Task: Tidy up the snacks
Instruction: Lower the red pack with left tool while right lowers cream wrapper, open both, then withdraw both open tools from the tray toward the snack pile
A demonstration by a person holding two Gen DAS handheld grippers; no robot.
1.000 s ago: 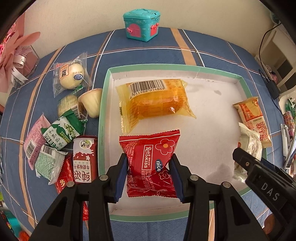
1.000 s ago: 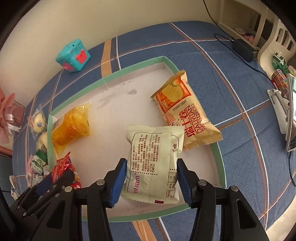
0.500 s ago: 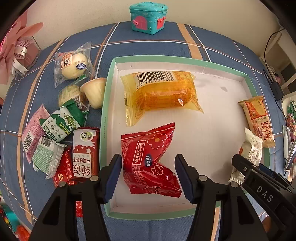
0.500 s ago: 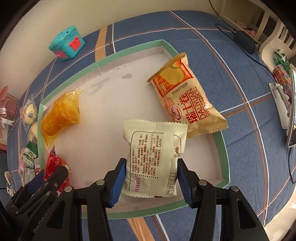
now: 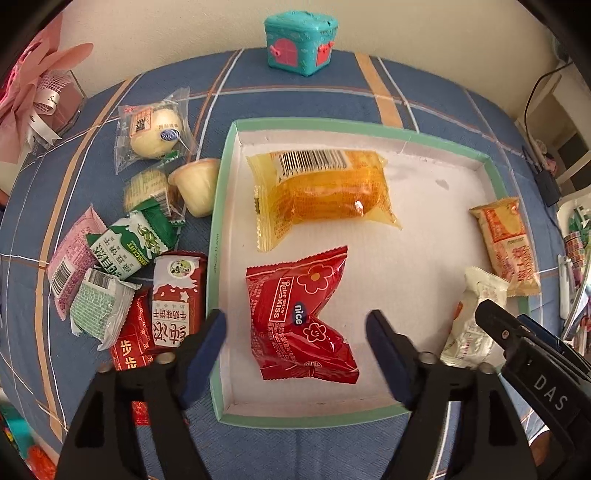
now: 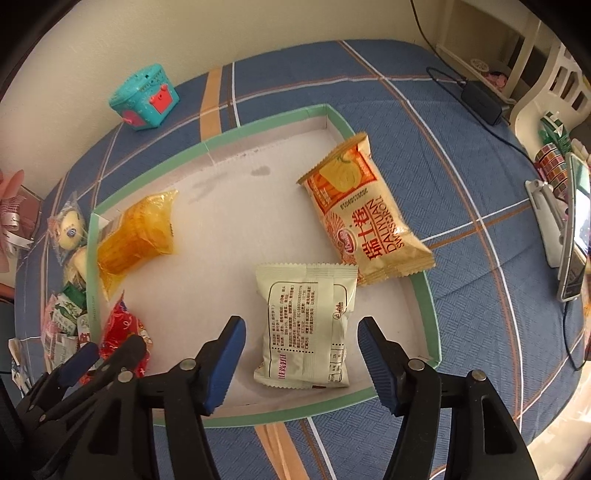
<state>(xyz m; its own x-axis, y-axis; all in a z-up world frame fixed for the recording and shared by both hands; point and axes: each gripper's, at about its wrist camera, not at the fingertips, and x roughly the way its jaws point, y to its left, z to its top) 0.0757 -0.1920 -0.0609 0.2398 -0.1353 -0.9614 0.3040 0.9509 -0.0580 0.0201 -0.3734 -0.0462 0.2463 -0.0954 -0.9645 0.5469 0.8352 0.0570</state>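
With the jaws of the left gripper (image 5: 295, 354) and the right gripper (image 6: 297, 363) just opened, the red Rose Kiss packet (image 5: 299, 314) and the cream packet (image 6: 306, 325) are released near the front edge of the green-rimmed tray (image 5: 218, 236), where they can be dragged by a careless lift.

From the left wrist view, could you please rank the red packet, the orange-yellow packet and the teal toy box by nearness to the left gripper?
1. Red packet, in the tray between the left gripper's open jaws.
2. Orange-yellow packet, farther back in the tray.
3. Teal toy box, beyond the tray, by the wall.

1. A home room: a blue plaid tablecloth (image 6: 461, 155) covers the table.
2. A teal toy house (image 5: 300, 36) stands at the far edge.
3. A pink ribbon gift box (image 5: 44, 99) sits at the far left corner.
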